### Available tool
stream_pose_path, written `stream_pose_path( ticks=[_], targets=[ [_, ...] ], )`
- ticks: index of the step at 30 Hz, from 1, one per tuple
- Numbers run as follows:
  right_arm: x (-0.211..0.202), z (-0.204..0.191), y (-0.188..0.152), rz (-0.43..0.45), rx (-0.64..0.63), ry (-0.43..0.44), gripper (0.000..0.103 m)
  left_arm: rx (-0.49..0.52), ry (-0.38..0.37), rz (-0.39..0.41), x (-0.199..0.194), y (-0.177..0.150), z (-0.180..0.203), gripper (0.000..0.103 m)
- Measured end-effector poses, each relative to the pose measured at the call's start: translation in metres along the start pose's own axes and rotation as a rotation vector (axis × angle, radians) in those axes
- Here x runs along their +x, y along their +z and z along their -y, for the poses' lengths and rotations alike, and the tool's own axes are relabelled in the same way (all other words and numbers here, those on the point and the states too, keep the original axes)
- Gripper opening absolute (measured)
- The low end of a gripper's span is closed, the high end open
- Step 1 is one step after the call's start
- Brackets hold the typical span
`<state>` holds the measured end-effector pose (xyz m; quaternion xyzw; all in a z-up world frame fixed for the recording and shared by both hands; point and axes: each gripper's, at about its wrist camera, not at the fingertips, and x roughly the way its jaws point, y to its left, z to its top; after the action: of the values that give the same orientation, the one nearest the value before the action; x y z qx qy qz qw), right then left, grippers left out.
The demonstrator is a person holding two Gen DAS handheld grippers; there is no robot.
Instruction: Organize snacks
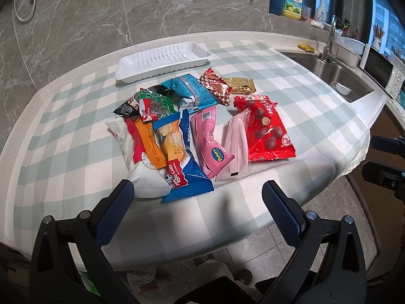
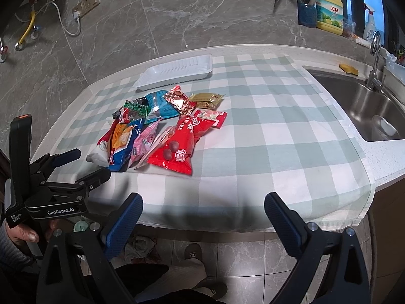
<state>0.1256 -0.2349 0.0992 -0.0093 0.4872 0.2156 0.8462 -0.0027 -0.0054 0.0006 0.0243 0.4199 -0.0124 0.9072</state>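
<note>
While both my left gripper and right gripper hover wide open and empty, no snack pile item occupies the white tray; first pick pending.

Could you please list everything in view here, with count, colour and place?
tray: one, white, empty, behind the snacks
snack packets: about a dozen, mixed colours, heaped mid-cloth
red chocolate-ball bag: one, on the heap's sink side
tablecloth: one, green-white check, over the counter
sink: one, steel, beyond the cloth's edge
detergent bottle: one, yellow, by the window
left hand-held gripper: open, empty
right hand-held gripper: open, empty
</note>
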Motion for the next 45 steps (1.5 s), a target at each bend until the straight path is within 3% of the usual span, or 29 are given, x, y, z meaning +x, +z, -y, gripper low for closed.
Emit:
stream_pose_path(
  ticks=[13, 32, 45],
  targets=[
    [0.006, -0.006, 0.0, -0.014, -0.008, 0.014, 0.099, -0.01, 0.001, -0.005, 0.002, -0.002, -0.003, 0.102],
    [0.032, -0.028, 0.023, -0.033, -0.023, 0.1, 0.098, -0.107, 0.022, -0.033, 0.015, 0.011, -0.054, 0.102],
    [0.086, -0.026, 0.054, -0.104, 0.027, 0.121, 0.072, -0.194, 0.009, -0.079, 0.059, 0.051, -0.103, 0.102]
  ],
)
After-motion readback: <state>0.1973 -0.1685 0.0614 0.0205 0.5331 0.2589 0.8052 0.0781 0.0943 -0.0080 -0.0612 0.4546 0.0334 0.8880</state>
